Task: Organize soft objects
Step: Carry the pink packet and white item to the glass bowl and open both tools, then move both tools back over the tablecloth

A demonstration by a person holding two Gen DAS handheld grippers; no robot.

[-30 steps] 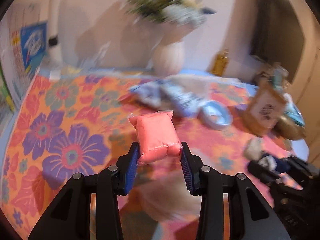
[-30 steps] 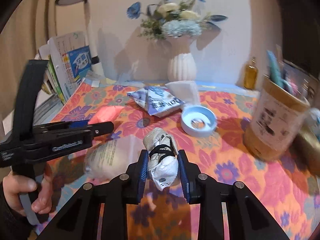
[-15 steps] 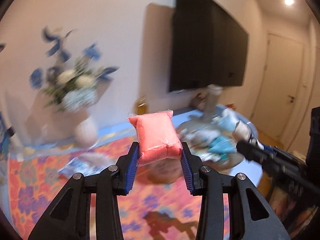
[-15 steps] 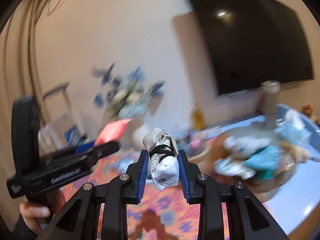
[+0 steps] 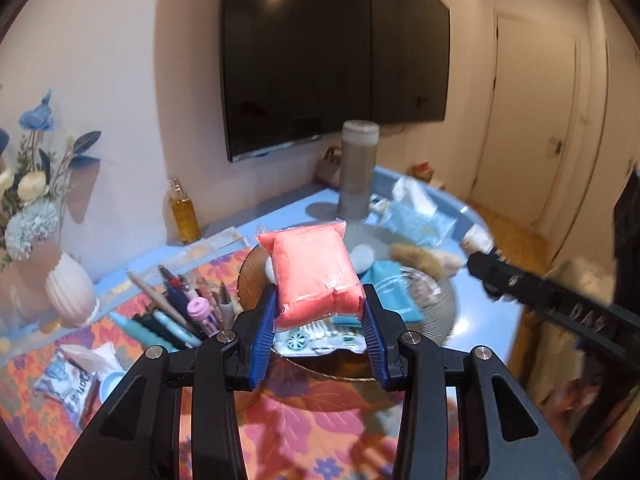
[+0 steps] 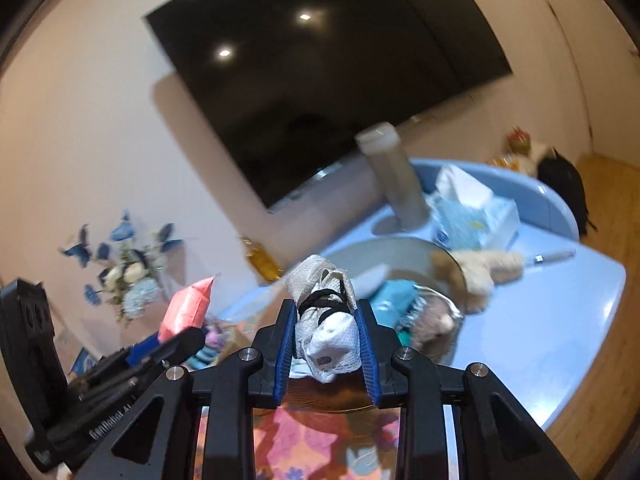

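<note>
My left gripper (image 5: 318,330) is shut on a pink soft packet in clear wrap (image 5: 314,276) and holds it in the air just before a round brown bowl (image 5: 248,276). The bowl holds several soft things, among them a teal cloth (image 5: 390,284) and a beige plush (image 5: 424,256). My right gripper (image 6: 325,350) is shut on a rolled white and beige mesh cloth tied with a black band (image 6: 326,320), also held above the near rim of the bowl (image 6: 360,248). The left gripper and pink packet show at the left of the right wrist view (image 6: 188,304).
A pen holder full of pens (image 5: 180,316) stands left of the bowl. A tall grey cylinder (image 5: 358,168), a tissue pack (image 5: 416,216) and an oil bottle (image 5: 185,210) stand behind it. A white vase with flowers (image 5: 68,292) is at the left. The blue table edge (image 6: 592,344) curves at the right.
Both grippers have swung right from the flowered cloth to the bowl, each still holding its load. The bowl is now close below both.
</note>
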